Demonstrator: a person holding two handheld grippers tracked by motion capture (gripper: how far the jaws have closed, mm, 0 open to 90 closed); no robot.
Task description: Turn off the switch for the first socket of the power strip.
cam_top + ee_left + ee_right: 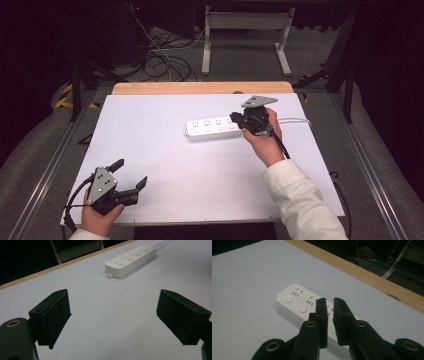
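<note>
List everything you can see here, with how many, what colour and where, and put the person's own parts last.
power strip: one, white, right of centre on the table, white cord trailing off to the right
table: one, white top with a wooden far edge
cables: a tangle, dark and white, on the floor beyond the table
metal frame: one, grey-white, standing on the far floor
left claw: black, near left corner, jaws wide apart, holding nothing
right claw: black, over the strip's right end, jaws nearly closed
right sleeve: cream
</note>
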